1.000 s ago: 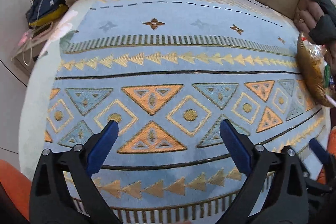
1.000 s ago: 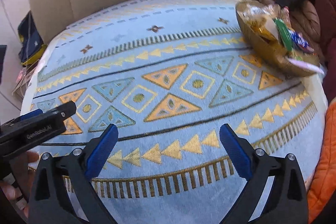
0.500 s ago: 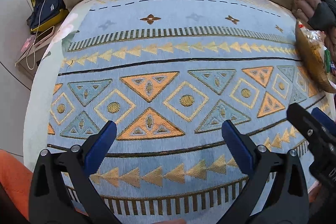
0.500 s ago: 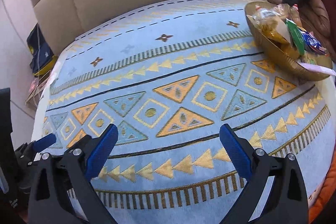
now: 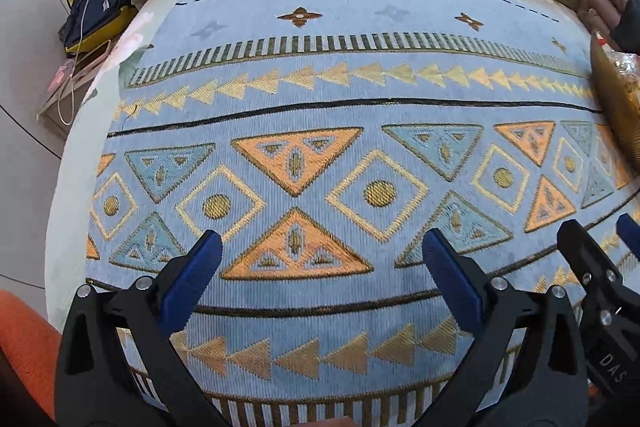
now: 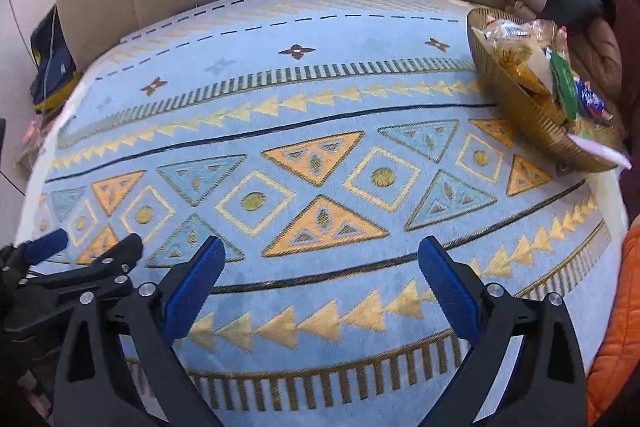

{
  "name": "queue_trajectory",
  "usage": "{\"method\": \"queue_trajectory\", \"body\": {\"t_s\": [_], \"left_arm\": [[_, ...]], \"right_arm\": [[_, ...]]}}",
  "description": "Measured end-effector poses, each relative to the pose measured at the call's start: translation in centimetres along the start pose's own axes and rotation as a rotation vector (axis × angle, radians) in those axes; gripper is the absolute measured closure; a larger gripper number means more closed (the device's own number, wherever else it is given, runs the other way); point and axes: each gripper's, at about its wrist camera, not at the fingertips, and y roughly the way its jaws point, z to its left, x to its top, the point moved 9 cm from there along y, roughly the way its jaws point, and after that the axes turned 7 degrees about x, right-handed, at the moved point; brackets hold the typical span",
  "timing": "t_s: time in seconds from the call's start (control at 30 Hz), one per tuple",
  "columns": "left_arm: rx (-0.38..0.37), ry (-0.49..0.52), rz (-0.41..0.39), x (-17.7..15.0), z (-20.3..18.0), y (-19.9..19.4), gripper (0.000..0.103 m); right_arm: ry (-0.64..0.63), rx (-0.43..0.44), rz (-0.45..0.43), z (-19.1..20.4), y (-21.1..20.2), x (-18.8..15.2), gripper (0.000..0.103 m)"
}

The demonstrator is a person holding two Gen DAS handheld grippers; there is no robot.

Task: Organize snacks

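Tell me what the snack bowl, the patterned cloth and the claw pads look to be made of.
Snack bowl: probably gold-finished metal or plastic; its ribbed wall catches the light.
Patterned cloth: woven textile, matte; fine ribbing shows, and the gold triangles look like raised thread.
Pads of the right claw: likely blue rubber or soft plastic with a fine grooved texture, on glossy black plastic arms.

White letters "DAS" stand on the right gripper (image 5: 600,259) body, nothing else readable.

One golden basket (image 6: 532,107) heaped with snack packets (image 6: 516,51), too jumbled to count; two tongs (image 6: 320,267) (image 5: 316,267); one patterned rug (image 6: 320,99); one dark bag (image 5: 96,3).
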Motion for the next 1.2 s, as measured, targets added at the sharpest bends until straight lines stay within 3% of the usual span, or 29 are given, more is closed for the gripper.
{"method": "queue_trajectory", "body": {"t_s": [0.27,0.4,0.5,0.6,0.67,1.2], "left_arm": [[0.082,0.002,-0.025,0.6,0.5,0.6,0.004],[0.069,0.033,0.017,0.1,-0.3,1.7,0.003],[0.039,-0.009,0.059,-0.2,0.0,2.6,0.003],[0.040,-0.015,0.053,-0.2,-0.1,2.5,0.003],[0.041,-0.008,0.055,-0.2,-0.2,2.5,0.003],[0.030,-0.030,0.067,-0.6,0.0,2.6,0.003]], "right_arm": [[-0.055,-0.023,-0.021,-0.1,2.6,2.2,0.005],[-0.007,0.025,0.116,-1.1,7.1,0.4,0.005],[-0.024,0.044,0.002,-1.1,6.0,0.1,0.005],[0.005,0.036,-0.017,-1.3,5.6,-0.2,0.005],[0.017,0.012,-0.091,-1.2,5.4,-0.5,0.005],[0.023,0.012,-0.083,-1.3,5.2,-0.5,0.005]]}}
